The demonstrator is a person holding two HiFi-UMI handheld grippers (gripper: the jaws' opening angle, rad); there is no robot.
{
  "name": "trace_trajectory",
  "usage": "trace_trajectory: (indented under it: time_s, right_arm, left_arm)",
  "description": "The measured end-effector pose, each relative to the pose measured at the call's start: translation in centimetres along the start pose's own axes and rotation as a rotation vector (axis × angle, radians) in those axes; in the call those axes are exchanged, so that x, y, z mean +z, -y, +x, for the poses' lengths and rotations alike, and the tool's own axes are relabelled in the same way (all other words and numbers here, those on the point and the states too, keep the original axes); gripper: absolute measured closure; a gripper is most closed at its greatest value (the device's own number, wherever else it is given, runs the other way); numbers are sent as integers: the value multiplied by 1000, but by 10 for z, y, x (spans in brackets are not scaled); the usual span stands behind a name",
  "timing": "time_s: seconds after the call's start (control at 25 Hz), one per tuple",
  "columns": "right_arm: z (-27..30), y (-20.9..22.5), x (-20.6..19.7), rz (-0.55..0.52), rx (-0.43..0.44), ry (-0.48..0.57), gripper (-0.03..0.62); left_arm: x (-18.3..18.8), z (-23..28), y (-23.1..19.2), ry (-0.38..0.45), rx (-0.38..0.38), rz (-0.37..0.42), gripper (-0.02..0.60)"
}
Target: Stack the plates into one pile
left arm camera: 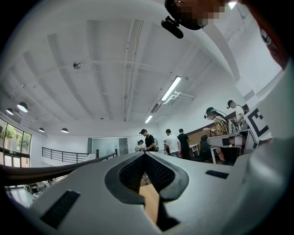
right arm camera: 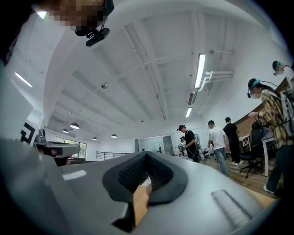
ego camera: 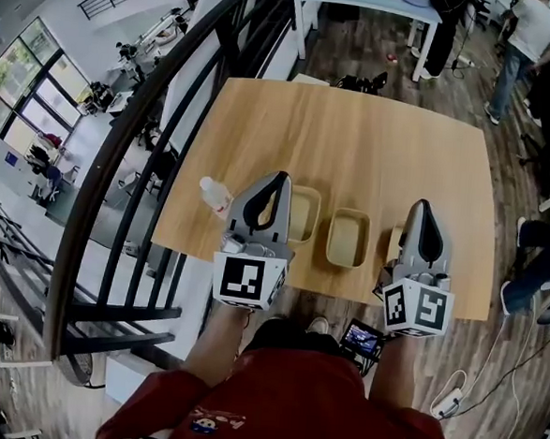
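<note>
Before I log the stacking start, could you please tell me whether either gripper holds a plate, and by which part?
Nothing is held: the left gripper and right gripper are both shut and empty. The plates lie on the table.

The person holds both tongs side by side ahead of the body, pointing forward and tilted slightly up. The left tongs [ego camera: 279,178] have their jaws pressed together, as do the right tongs [ego camera: 422,205]. The left forearm [ego camera: 217,346] and right forearm [ego camera: 394,372] extend forward from red sleeves.
</note>
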State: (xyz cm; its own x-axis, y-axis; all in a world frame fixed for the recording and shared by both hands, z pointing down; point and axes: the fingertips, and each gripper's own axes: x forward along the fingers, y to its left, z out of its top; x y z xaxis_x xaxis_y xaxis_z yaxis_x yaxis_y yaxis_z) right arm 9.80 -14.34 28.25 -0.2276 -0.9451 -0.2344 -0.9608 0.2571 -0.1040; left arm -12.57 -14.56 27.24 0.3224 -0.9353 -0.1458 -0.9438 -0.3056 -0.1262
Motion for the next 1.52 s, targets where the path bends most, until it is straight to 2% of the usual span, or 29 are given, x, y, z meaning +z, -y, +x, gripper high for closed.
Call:
trace_trajectory:
  time_s: [0.28,0.52,0.72,0.92,1.16,1.44,1.52]
  right_arm:
    - [50,-22,-23,-21,16,-35,586]
    - [77,-28,-33,-17,20,-49,586]
    - [77,-45,-39,-10,29,-84,586]
    - [103,-46,-77,17,30,-171,585]
    - [109,-57,-131,34,37,-298,585]
    - [88,-73,-204,145,62,-504,583]
    - [82,-77,-225,143,70,-569,546]
  left_arm:
    - [-30,38,-33,-34,-3,-33,577]
    - [-39,59,-42,-59,-32,-61,577]
    - [-44,53,-52,-79,-31,-65,577]
    - [-76,71,-59,-137,-57,-115,577]
    - [-128,71,-66,-266,-27,-141,575]
    - [-195,53,-48,-439,-64,-207,575]
    - [-212,46,-46,-479,-59,-200,575]
